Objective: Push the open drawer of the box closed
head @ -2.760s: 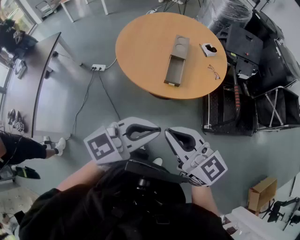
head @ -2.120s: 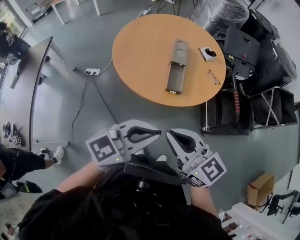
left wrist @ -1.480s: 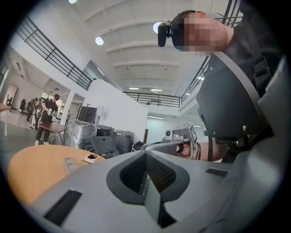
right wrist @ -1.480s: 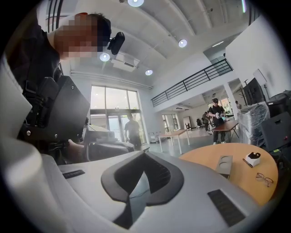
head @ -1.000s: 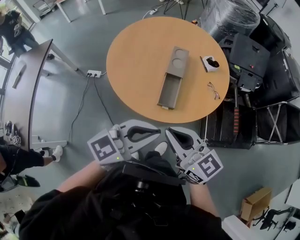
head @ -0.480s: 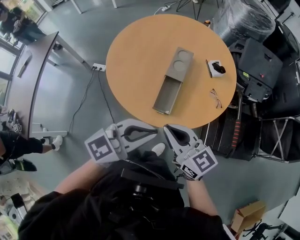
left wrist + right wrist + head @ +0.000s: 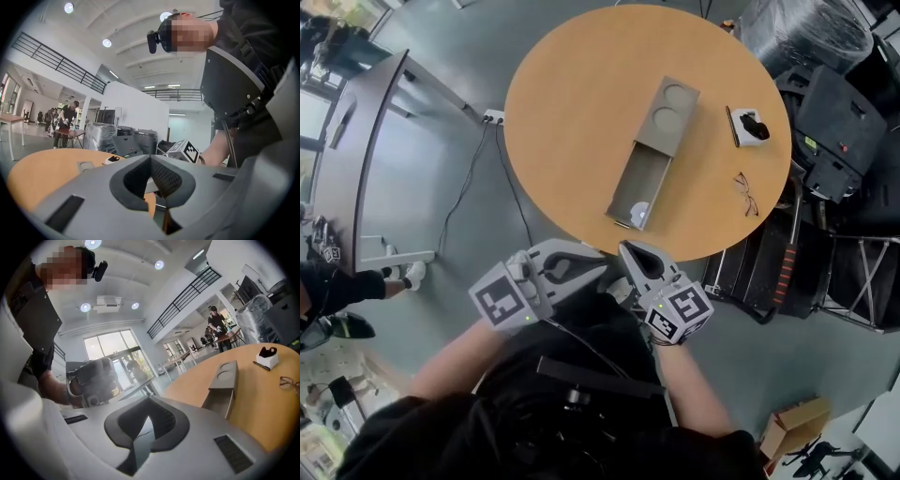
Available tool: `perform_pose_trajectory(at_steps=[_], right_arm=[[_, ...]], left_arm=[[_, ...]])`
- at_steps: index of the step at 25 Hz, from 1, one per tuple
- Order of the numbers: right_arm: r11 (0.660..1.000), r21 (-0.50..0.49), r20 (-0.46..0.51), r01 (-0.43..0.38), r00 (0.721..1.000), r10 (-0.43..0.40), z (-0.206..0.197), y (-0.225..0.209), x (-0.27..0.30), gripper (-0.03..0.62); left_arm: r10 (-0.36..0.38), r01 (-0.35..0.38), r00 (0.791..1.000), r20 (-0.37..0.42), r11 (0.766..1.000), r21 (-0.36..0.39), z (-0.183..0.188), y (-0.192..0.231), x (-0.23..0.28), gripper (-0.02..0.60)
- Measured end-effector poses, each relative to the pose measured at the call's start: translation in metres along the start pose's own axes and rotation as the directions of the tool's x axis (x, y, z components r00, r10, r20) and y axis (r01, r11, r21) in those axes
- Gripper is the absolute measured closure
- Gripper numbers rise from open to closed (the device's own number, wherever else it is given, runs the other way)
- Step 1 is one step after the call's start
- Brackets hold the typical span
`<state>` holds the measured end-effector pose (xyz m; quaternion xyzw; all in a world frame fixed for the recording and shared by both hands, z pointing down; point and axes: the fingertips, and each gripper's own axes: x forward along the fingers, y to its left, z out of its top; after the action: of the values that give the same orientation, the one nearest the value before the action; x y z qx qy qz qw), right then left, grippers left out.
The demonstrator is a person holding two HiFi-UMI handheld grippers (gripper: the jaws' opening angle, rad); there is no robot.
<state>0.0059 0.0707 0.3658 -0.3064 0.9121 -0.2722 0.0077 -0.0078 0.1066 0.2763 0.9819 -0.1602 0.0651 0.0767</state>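
I'm holding the left gripper (image 7: 598,267) and right gripper (image 7: 628,251), jaws closed and empty, just off the round desk (image 7: 572,112) where the box (image 7: 668,117) is lying, its drawer (image 7: 637,187) open toward me. Glasses (image 7: 744,192) and a white tray (image 7: 748,127) are sitting right of it; black cases (image 7: 844,122) are crowding the floor (image 7: 441,216).

We are seeing a round orange-tan wooden table (image 7: 572,112) on a grey-green floor (image 7: 441,187). We are logging a long matte grey box (image 7: 667,117), its open drawer (image 7: 639,187) the same grey, with a pale whitish patch showing inside. The light grey plastic left gripper (image 7: 598,266) and light grey right gripper (image 7: 630,251) are each carrying a cube patterned in black-and-white squares. Their inner pads (image 7: 165,179) are showing dark grey with fine ribbing. We are also noting a small white tray (image 7: 737,128) holding something black, dark thin-rimmed glasses (image 7: 745,192), black cases (image 7: 844,131), a white power strip (image 7: 494,116) and a brown cardboard box (image 7: 783,431).
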Motion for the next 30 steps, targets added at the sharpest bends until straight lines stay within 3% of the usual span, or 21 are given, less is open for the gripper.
perform_pose_trajectory(at_steps=[14,23,30], right_arm=[[0.983,0.179,-0.078,0.045,0.997,-0.031,-0.125,-0.082,0.080,0.572],[0.956,0.278,-0.085,0.090,0.994,-0.069,-0.172,-0.122,0.104,0.572],[0.939,0.327,-0.093,0.102,0.993,-0.075,-0.186,-0.138,0.111,0.572]], left_arm=[[0.031,-0.039,0.997,-0.070,0.991,-0.126,-0.135,0.105,0.031,0.554],[0.040,-0.056,0.995,-0.094,0.983,-0.173,-0.201,0.120,0.044,0.554],[0.028,-0.049,0.994,-0.109,0.980,-0.194,-0.221,0.120,0.047,0.554]])
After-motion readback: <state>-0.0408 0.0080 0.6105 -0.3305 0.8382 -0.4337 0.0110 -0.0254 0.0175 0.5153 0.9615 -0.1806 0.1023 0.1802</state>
